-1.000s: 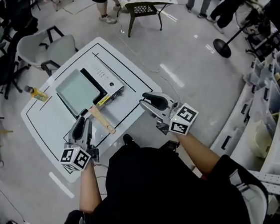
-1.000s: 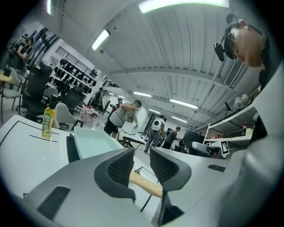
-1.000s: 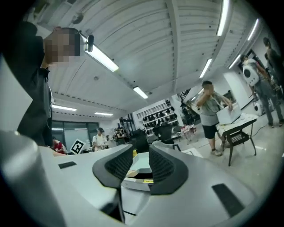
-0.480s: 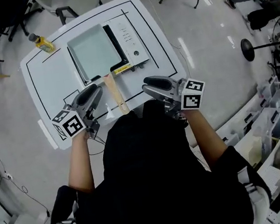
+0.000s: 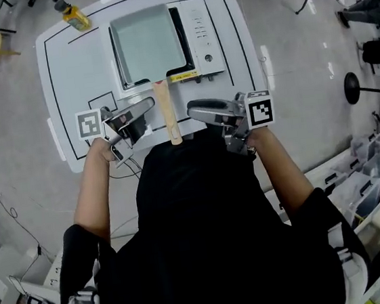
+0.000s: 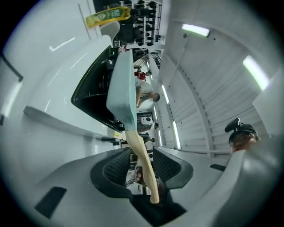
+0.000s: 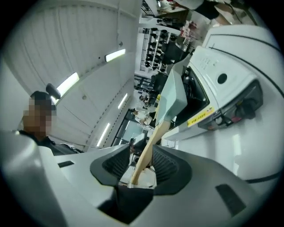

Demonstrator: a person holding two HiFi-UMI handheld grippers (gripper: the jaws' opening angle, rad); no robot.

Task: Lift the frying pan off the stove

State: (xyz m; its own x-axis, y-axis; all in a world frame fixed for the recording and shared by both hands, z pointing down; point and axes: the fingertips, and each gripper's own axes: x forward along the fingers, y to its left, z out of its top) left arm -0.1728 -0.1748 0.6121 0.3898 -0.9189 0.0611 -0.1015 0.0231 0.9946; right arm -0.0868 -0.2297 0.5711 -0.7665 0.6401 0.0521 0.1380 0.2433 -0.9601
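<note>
The frying pan (image 5: 144, 40) rests on the stove (image 5: 198, 28).
We see the left hand-held gripper (image 5: 149, 105) and right hand-held gripper (image 5: 192, 109) opening, its wooden handle (image 5: 167, 113) between their jaws, ungripped; a yellow bottle (image 5: 74, 16) stands at the desk's (image 5: 73, 79) far-left corner.

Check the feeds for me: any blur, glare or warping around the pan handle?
Head view: sharp and evenly lit, wooden handle crisp, table edges slightly bowed. Left gripper view: heavy fisheye warping, ceiling lights bright but no glare on the handle, background soft. Right gripper view: same warping, stove bright white yet not washed out.
</note>
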